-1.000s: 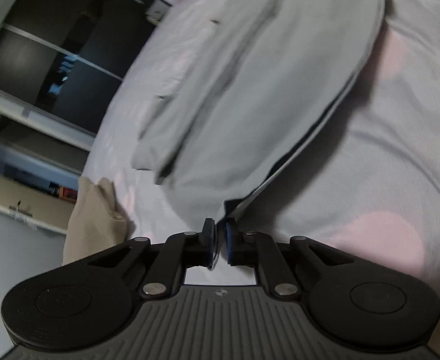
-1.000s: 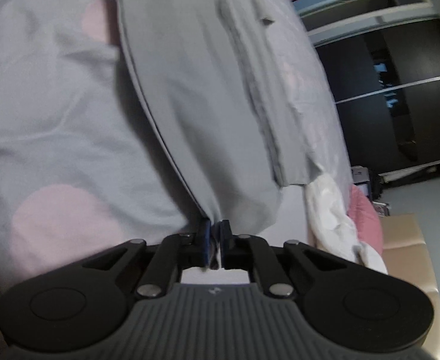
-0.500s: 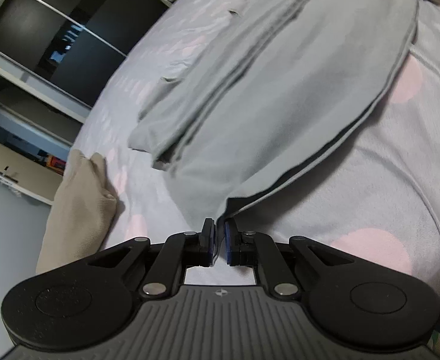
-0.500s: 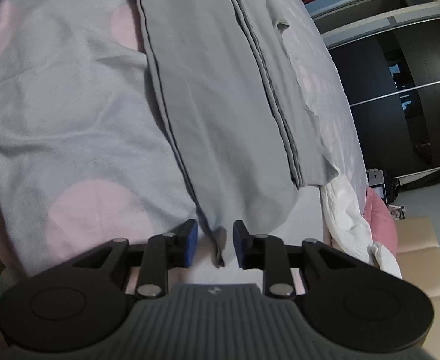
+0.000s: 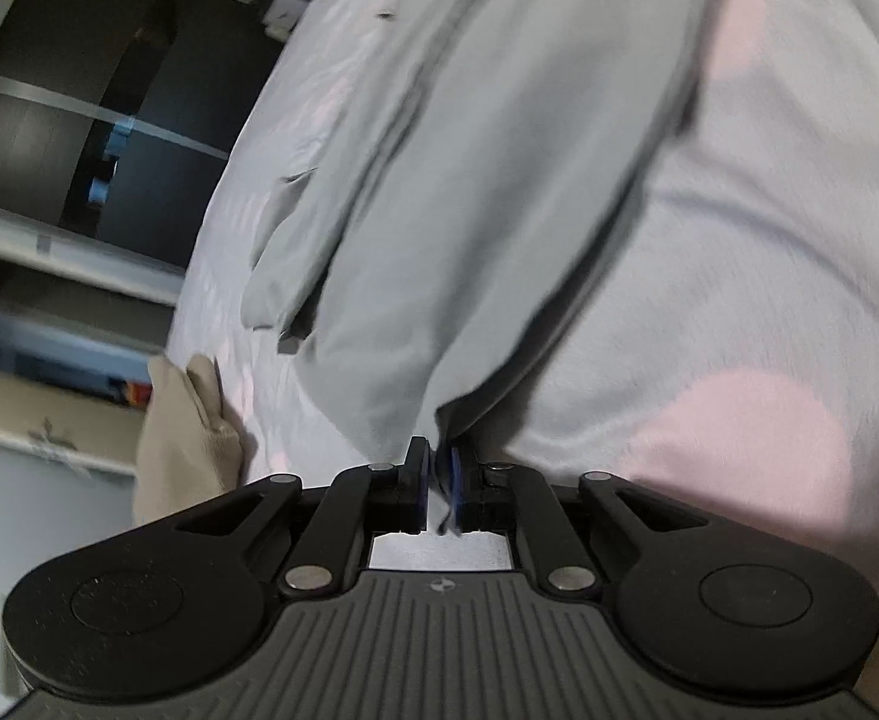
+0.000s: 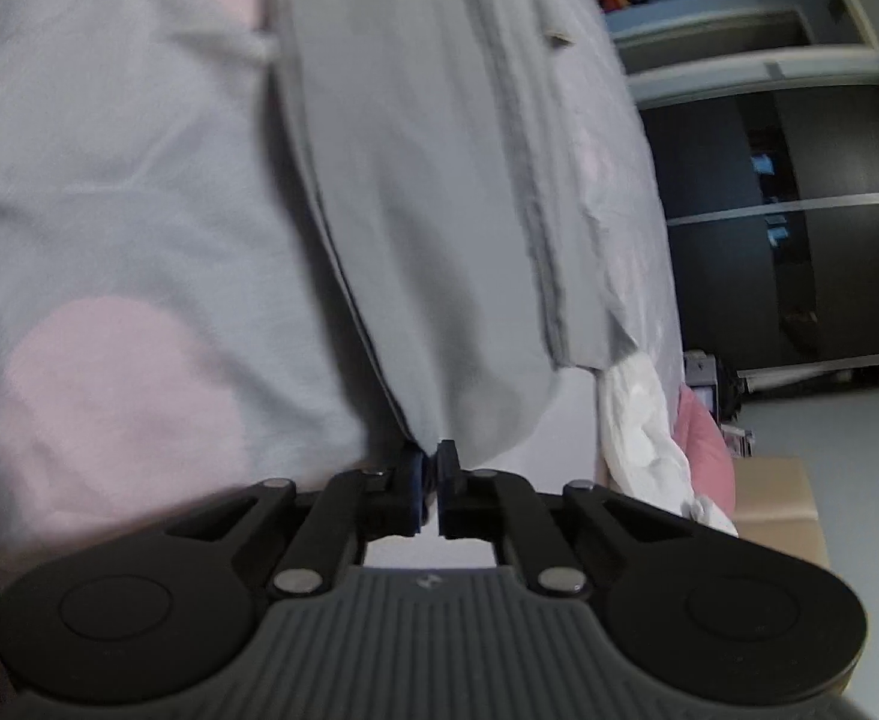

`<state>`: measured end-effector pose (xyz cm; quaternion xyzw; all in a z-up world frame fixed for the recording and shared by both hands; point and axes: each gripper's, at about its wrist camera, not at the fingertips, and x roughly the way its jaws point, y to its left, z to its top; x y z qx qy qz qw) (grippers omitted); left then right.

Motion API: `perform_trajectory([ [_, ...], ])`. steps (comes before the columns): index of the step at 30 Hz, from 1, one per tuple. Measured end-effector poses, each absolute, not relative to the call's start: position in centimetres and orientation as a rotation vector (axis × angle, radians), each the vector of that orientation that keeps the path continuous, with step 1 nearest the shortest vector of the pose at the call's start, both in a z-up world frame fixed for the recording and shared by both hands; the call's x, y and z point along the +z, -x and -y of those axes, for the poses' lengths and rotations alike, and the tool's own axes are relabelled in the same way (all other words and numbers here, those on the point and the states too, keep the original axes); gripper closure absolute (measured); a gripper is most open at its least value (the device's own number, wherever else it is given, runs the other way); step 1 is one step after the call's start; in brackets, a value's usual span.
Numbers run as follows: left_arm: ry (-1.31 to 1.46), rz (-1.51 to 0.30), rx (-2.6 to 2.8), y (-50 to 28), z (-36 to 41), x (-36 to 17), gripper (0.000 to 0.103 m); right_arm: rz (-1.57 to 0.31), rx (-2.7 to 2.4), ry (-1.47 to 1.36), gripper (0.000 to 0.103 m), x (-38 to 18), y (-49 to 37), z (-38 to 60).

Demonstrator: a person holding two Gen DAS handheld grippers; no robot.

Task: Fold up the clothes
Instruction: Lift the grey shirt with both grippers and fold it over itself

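Corners of the grey garment (image 5: 499,192) sit clamped in our left gripper (image 5: 437,483) and right gripper (image 6: 430,483); its length runs away ahead of us.

No legible text, numbers or brand names in either view. Small round emblem moulded on left tongs (image 5: 438,468) body, near top of ribbed grip; too small to read. Similar small mark on right tongs (image 6: 430,468) body, same spot; unreadable. Shelf items in background blurred, any labels indistinct.
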<state>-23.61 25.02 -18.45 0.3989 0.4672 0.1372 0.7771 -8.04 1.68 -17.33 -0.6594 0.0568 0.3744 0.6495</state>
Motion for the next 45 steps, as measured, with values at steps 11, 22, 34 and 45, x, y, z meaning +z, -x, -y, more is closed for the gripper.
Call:
perform_trajectory([
  [11, -0.596, -0.76, 0.435, 23.7, -26.6, -7.5, 0.1, -0.049, 0.719, 1.098, 0.1, -6.7, 6.5, -1.2],
  [22, -0.523, -0.721, 0.437, 18.1, -31.4, -0.6, 0.1, -0.094, 0.736, 0.975, 0.1, 1.3, 0.8, -4.9],
  [34, -0.531, -0.901, 0.384, 9.3, -37.3, -5.1, 0.1, -0.28, 0.755, 1.023, 0.1, -2.1, -8.0, -12.3],
  [45, -0.447, -0.991, 0.416, 1.6, -43.0, -8.4, 0.101, -0.486, 0.731, 0.963, 0.1, -6.9, -16.0, -18.5],
])
